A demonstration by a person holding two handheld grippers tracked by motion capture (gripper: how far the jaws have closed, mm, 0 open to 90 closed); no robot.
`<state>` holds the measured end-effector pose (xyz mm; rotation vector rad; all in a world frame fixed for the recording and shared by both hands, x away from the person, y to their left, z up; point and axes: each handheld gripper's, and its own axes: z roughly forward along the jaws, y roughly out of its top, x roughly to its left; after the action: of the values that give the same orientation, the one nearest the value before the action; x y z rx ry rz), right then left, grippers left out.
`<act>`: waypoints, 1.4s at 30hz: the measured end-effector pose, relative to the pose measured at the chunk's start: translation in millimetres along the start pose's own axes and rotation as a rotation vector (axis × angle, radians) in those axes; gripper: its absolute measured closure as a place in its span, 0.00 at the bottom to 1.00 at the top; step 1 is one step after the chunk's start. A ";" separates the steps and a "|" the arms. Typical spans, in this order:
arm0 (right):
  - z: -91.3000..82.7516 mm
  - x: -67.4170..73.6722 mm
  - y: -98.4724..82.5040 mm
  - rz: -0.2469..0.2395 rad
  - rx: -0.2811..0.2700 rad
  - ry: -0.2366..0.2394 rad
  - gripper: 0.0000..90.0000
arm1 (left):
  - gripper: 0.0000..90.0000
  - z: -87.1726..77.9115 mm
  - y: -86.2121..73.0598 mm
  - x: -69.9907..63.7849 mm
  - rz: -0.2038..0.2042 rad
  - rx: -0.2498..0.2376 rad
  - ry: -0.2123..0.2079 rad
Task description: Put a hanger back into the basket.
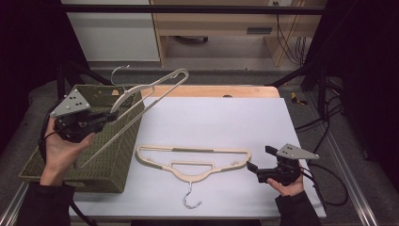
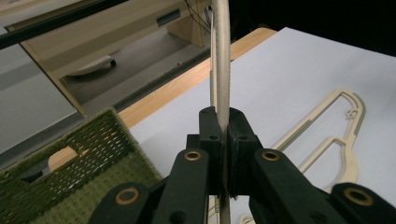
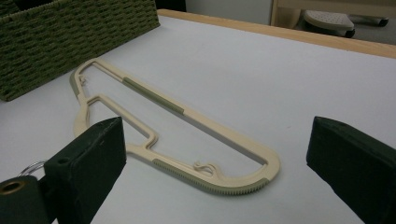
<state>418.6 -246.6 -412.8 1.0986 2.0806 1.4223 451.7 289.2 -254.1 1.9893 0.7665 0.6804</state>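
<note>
SURFACE: white table top (image 1: 211,117), centre frame | ROOM: wooden desk (image 1: 216,23), top | LEFT: my left gripper (image 1: 113,117) pinches raised hanger (image 1: 141,106) over basket (image 1: 113,155) | RIGHT: my right gripper (image 1: 256,160) spread beside flat hanger (image 1: 193,162)

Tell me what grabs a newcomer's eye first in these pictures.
A cream hanger held aloft at a slant over the green woven basket on the table's left, clamped in the shut left gripper. A second hanger lies flat on the white tabletop, with the open right gripper just off its end.

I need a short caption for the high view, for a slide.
Left tool lifts one cream hanger above the green basket; open right tool waits beside a second hanger on the table.
</note>
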 end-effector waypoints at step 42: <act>3.3 0.1 -1.4 -0.004 0.011 0.004 0.06 | 0.96 -7.8 -118.0 93.7 -0.014 0.200 0.170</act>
<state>420.3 -244.8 -415.4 1.0958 2.0947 1.4136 478.2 412.5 -336.9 2.1216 0.9826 0.7987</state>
